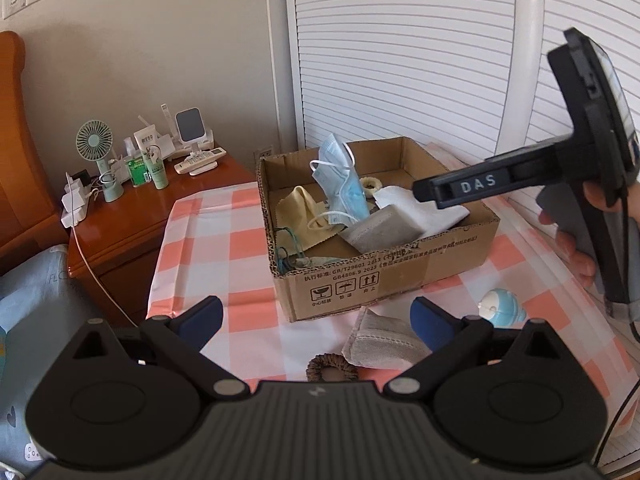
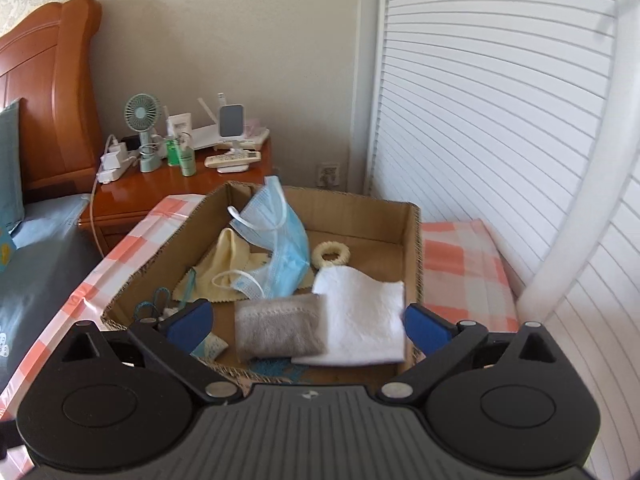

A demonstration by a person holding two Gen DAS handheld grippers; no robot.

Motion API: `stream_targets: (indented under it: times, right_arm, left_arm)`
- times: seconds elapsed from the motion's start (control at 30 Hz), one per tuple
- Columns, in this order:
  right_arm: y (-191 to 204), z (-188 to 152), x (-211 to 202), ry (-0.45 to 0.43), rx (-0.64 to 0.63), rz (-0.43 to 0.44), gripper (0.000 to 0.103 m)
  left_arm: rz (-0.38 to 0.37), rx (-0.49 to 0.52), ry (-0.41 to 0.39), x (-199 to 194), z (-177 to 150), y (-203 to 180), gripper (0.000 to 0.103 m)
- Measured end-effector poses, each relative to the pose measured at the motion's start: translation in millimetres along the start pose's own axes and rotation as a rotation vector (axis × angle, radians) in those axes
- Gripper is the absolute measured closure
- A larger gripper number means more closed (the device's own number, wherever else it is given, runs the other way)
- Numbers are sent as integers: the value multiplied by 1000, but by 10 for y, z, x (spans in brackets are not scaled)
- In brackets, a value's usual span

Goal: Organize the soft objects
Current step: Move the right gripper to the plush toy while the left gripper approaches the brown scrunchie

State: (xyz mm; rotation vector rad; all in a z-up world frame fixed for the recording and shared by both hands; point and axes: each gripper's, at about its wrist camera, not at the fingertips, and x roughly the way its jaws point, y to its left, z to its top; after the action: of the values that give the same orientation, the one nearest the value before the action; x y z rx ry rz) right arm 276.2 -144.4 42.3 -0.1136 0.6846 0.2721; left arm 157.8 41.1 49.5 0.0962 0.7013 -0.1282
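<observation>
Organizing soft objects, drop-off into the box, read from near to far. Nearest, my left gripper [image 1: 316,320] hangs with its blue pads spread wide and nothing between them, low over the checked counter [image 1: 248,248]. Just beyond it lie the things still to be sorted: a brown hair tie [image 1: 332,368], a folded grey mask [image 1: 384,340] touching the hair tie's right side, and a small blue-and-white toy [image 1: 500,306] further right. None of them is touched yet.

Beyond these stands the cardboard box [image 1: 360,280], open at the top. My right gripper [image 2: 308,320] is over its near right part, pads fully spread and pinching nothing. The white folded cloth [image 2: 360,320] lies directly under it, flat on the box floor, overlapping the grey sponge-like block [image 2: 280,328] at its left. I judge the cloth released and the placing step all but finished.

To do it well, I should lift the right gripper straight up and clear of the box rim before swinging it aside, so that a pad does not drag the cloth back out. Further in, the blue face mask [image 2: 280,240] stands upright and loose over the yellow cloth [image 2: 232,264], with a pale ring [image 2: 331,254] behind; a careless sweep could snag its ear loops. The grey mask looks like the handiest next pick for the left gripper
</observation>
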Motion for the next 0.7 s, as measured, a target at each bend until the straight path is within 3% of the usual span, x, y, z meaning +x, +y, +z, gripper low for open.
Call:
stream_targets:
  times: [0.3,0.7]
  right_arm:
    - [-42,-571,-208,34,34,-59,0]
    - [-146,-1258,-203,107,103,-132,0]
  left_arm:
    - [-27,-12,-17,-10,-170,115,3]
    - [-95,4,82,412,-599,62,3]
